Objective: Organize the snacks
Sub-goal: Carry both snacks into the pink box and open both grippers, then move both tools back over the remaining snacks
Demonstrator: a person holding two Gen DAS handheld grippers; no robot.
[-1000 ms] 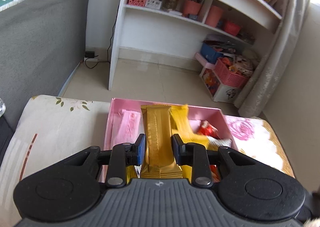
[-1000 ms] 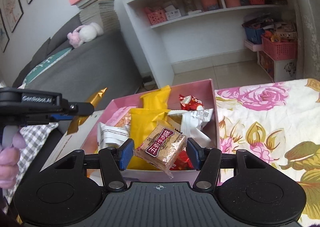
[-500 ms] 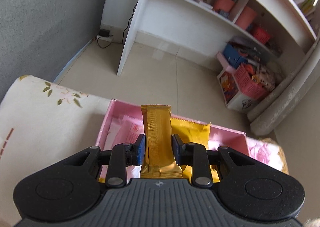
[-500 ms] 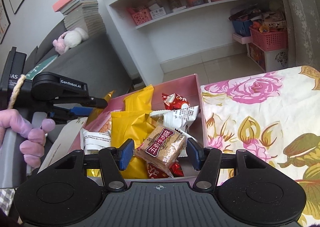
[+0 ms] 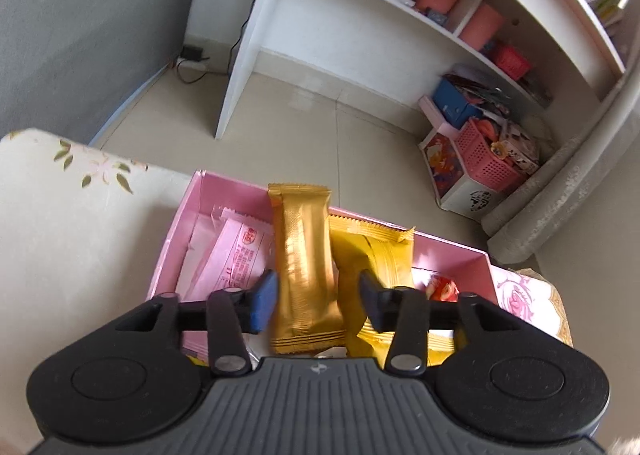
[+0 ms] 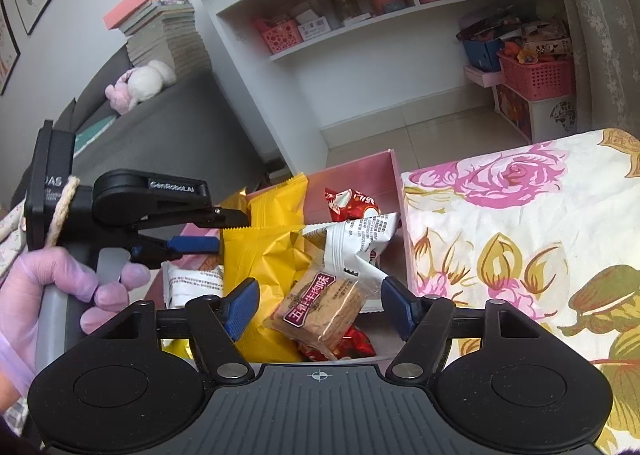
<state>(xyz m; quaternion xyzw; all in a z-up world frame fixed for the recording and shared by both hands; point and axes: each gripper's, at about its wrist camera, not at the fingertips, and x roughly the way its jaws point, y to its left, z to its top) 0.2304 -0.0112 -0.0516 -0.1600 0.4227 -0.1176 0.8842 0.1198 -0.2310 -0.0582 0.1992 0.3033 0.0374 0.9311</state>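
A pink box (image 5: pixel 176 231) of snacks stands on the floral cloth. My left gripper (image 5: pixel 316 303) hangs over it with its jaws opening. A gold bar (image 5: pixel 304 255) lies between its pads, and there is a gap on the right side. In the right wrist view the left gripper (image 6: pixel 224 231) is at the box's (image 6: pixel 403 207) left side, held by a gloved hand (image 6: pixel 60 283). My right gripper (image 6: pixel 318 309) is over the near end of the box, jaws opening. A brown cracker packet (image 6: pixel 320 307) rests on the pile between its pads, touching neither.
Yellow (image 6: pixel 264 255), white (image 6: pixel 356 239) and red (image 6: pixel 352 203) packets fill the box, plus a pink one (image 5: pixel 236 255). The rose-patterned cloth (image 6: pixel 520 255) spreads to the right. Beyond are a white shelf unit (image 5: pixel 360 35), pink baskets (image 5: pixel 492 167) on the floor and a grey sofa (image 6: pixel 168 135).
Both pairs of jaws have spread. The left pads have let go of the gold bar, the right pads of the cracker packet. The left gripper came down closer to the box.
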